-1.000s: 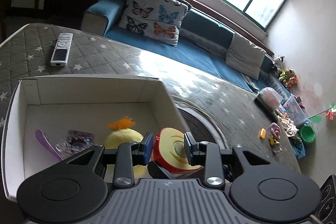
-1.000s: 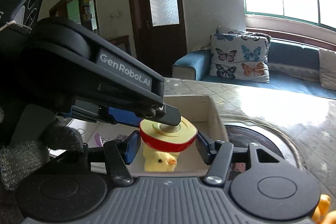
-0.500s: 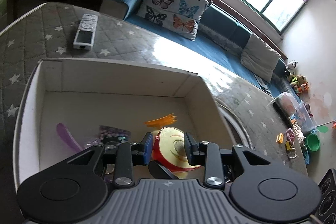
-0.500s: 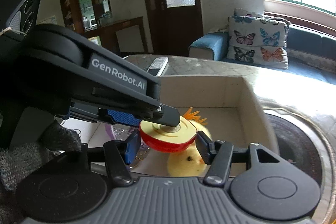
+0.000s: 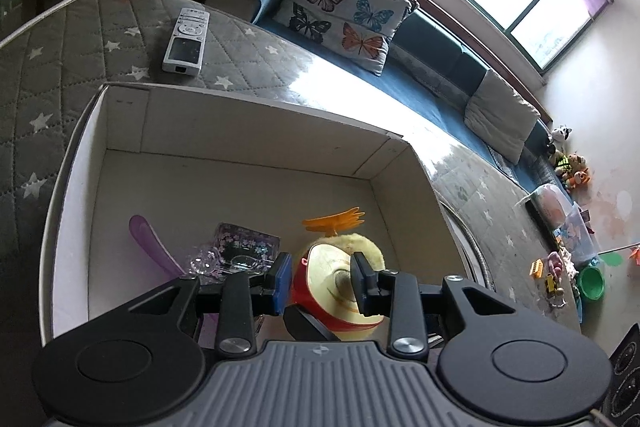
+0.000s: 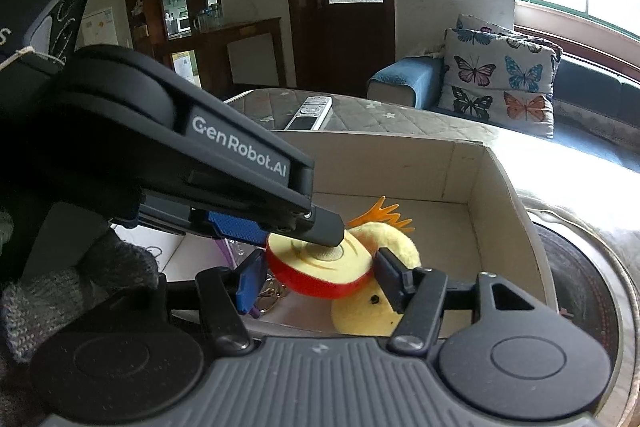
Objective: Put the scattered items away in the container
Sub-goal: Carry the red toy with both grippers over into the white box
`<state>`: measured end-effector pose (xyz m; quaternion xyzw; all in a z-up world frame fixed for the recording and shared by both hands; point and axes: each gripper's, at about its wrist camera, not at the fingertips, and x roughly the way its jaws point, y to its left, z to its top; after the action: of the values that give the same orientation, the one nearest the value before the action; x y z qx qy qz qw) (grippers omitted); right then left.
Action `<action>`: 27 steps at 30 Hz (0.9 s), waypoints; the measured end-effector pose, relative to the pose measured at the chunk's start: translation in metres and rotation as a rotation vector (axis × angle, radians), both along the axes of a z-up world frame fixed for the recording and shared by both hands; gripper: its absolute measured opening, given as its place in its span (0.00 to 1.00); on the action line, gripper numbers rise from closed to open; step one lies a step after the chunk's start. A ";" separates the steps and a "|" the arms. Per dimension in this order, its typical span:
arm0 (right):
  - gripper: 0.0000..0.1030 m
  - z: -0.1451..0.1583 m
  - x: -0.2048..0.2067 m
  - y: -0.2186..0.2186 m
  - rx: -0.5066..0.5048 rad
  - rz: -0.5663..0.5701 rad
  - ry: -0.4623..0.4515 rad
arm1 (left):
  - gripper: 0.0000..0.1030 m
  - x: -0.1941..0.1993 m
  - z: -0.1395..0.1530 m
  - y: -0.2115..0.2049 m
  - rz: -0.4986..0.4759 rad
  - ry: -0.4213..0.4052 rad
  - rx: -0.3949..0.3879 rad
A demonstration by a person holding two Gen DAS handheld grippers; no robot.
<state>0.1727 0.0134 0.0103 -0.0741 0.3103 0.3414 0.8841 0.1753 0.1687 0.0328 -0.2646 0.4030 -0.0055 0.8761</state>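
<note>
Matt cardboard box (image 5: pixel 248 131), fuzzy plush chick (image 6: pixel 372 311), glossy plastic apple half (image 6: pixel 320 267)

Both wrist cameras look steeply down, close above the open white cardboard box (image 5: pixel 240 131) (image 6: pixel 496 179); they share its interior, perhaps from opposite sides.

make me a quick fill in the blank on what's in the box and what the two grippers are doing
1. The cushion on the sofa is printed with ____.
2. The remote lies on the quilted cover, ____ the box.
3. The plush chick in the box is ____ in colour.
4. The left gripper and the right gripper both have fingers around the red and yellow ____.

Missing words: butterflies; outside; yellow; apple half
</note>
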 end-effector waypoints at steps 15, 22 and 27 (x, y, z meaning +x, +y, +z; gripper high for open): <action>0.65 0.002 -0.013 -0.003 -0.004 0.009 -0.001 | 0.33 -0.006 -0.009 0.005 0.024 0.019 0.001; 0.65 0.004 -0.017 -0.009 0.005 -0.008 -0.001 | 0.33 -0.009 -0.009 0.003 0.021 0.021 0.009; 0.65 0.009 -0.021 -0.015 0.012 -0.023 -0.013 | 0.33 -0.012 -0.003 -0.004 0.010 0.008 0.032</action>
<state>0.1512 -0.0019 0.0189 -0.0673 0.3035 0.3326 0.8904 0.1631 0.1646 0.0300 -0.2525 0.4053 0.0064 0.8786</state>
